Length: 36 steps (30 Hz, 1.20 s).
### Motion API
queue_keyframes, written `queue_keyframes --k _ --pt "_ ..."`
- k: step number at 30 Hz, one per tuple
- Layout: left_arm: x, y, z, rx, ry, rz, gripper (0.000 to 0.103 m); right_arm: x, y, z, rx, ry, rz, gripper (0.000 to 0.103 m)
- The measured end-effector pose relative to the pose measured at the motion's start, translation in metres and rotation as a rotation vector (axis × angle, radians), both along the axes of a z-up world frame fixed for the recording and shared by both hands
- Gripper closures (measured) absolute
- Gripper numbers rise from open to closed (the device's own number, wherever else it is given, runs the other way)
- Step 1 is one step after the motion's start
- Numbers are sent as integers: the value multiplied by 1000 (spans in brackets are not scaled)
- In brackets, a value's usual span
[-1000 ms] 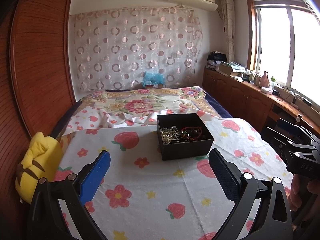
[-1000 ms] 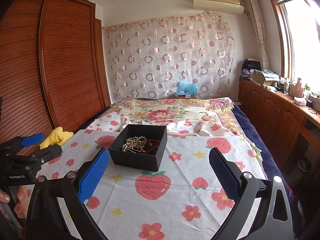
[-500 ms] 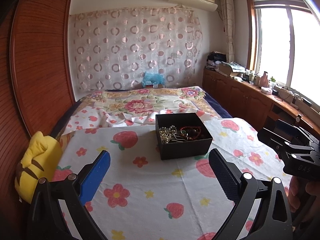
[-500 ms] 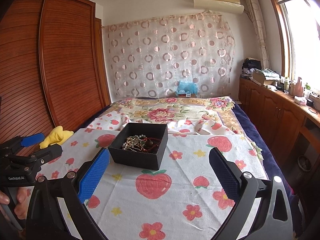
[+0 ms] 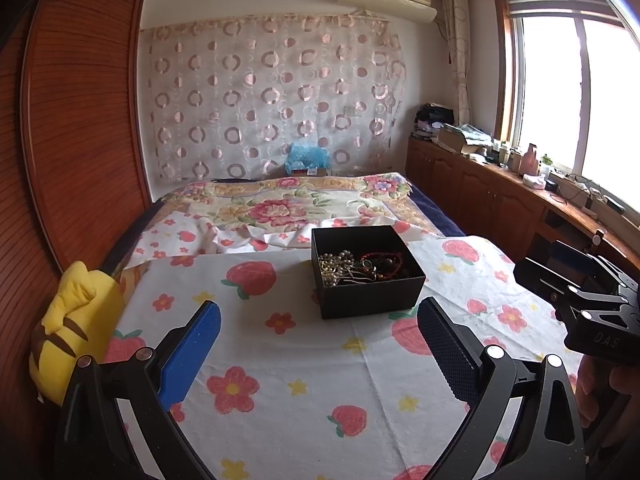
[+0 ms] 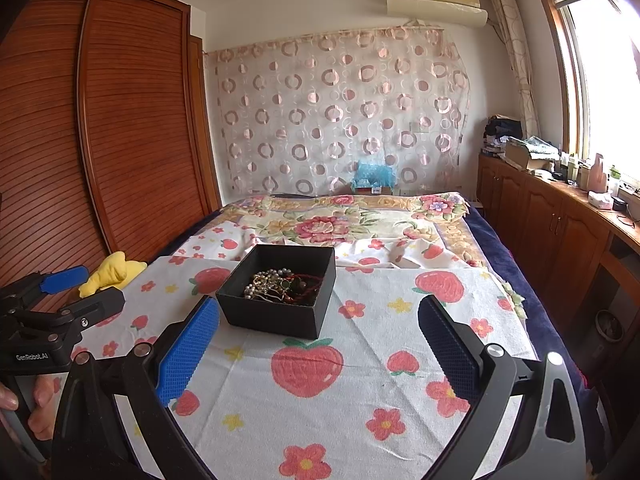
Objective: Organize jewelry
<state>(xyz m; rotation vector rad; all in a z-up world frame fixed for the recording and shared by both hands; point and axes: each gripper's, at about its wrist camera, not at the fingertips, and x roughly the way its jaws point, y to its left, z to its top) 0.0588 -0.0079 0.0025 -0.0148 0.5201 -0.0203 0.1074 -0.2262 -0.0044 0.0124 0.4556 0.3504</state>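
A black open box [image 5: 366,296] stands on the strawberry-print cloth [image 5: 288,360] over the bed. Inside lies a tangle of jewelry [image 5: 360,266]: pearl beads, metal chains and a red cord bracelet. My left gripper [image 5: 318,348] hovers open just short of the box, nothing between its fingers. In the right wrist view the same box [image 6: 276,316] and jewelry [image 6: 282,284] sit ahead and left of centre, and my right gripper [image 6: 318,344] is open and empty close to it. Each gripper appears at the edge of the other's view, the right gripper [image 5: 580,292] and left gripper [image 6: 60,292] held by a hand.
A yellow plush toy [image 5: 76,332] lies at the bed's left edge by the wooden wardrobe [image 5: 80,120]. A floral quilt [image 5: 288,204] covers the far bed. Wooden cabinets [image 5: 500,200] with clutter run under the window on the right.
Both grippers have edged slightly forward toward the box, which looks a little nearer. Both stay open and nothing has been picked up.
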Motion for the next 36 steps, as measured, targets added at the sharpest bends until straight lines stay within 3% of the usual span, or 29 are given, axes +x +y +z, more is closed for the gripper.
queue_keyframes --k 36 --pt "-2 -7 6 0 -16 1 8 1 0 2 2 1 0 3"
